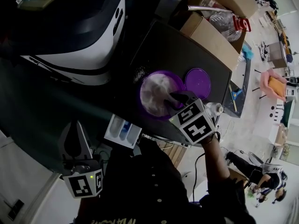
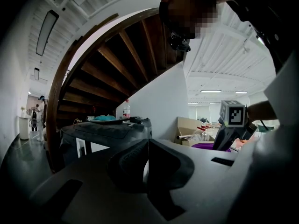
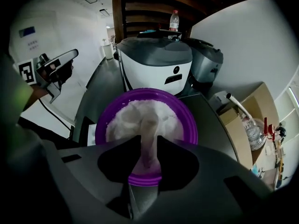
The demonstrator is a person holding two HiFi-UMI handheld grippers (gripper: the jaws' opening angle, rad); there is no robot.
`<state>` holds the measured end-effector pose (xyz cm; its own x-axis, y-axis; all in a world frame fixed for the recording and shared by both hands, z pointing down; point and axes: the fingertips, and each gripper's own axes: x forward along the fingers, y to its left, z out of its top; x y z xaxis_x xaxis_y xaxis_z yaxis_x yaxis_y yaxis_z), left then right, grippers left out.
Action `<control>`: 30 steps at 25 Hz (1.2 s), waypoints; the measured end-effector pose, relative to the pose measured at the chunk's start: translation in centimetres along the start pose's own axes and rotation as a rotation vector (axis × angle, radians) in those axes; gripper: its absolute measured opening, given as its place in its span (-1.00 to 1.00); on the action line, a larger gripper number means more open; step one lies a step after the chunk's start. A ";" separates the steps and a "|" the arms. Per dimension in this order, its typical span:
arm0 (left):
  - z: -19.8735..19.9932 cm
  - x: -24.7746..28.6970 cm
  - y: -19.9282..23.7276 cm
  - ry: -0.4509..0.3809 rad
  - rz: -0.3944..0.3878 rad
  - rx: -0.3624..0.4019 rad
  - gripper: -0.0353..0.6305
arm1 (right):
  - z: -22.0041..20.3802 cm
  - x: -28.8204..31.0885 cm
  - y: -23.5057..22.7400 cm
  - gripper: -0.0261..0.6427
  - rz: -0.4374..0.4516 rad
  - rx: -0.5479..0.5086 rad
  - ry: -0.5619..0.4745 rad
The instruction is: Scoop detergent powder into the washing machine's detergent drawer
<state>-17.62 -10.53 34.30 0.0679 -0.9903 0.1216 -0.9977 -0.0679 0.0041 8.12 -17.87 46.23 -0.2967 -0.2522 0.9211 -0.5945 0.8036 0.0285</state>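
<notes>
while my left gripper (image 2: 148,148) hangs pressed together and empty, my right gripper (image 3: 149,141) points down into the purple bowl (image 3: 193,128) of detergent powder (image 3: 124,120), its jaws slightly spread around the pale scoop (image 3: 148,125) standing there; the detergent drawer (image 1: 122,130) lies between both grippers.

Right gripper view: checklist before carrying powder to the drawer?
1. scoop between right tool's jaws: ok.
2. firm grip on scoop: cannot tell.
3. scoop tip in powder inside purple tub: ok.
4. lid off, lying beside tub: ok.
5. detergent drawer open, compartments exposed: ok.
6. left tool shut, empty, away from tub: ok.
</notes>
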 end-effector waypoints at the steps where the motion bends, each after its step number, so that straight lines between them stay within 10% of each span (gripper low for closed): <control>1: 0.0 0.0 0.0 0.000 0.000 0.000 -0.84 | -0.1 0.2 0.0 -0.53 0.008 0.000 0.014; 19: -0.1 0.1 -0.1 0.002 0.000 -0.005 -0.84 | -0.5 -0.7 -0.8 -0.83 -0.023 -0.199 0.096; 30: -0.7 -0.7 0.4 0.018 0.021 -0.009 -0.84 | -1.8 -0.2 3.2 -0.83 0.247 -0.231 0.221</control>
<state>-18.09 -9.78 34.92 0.0471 -0.9891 0.1393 -0.9989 -0.0461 0.0107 7.63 -14.22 46.83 -0.2269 0.0650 0.9718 -0.3347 0.9318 -0.1405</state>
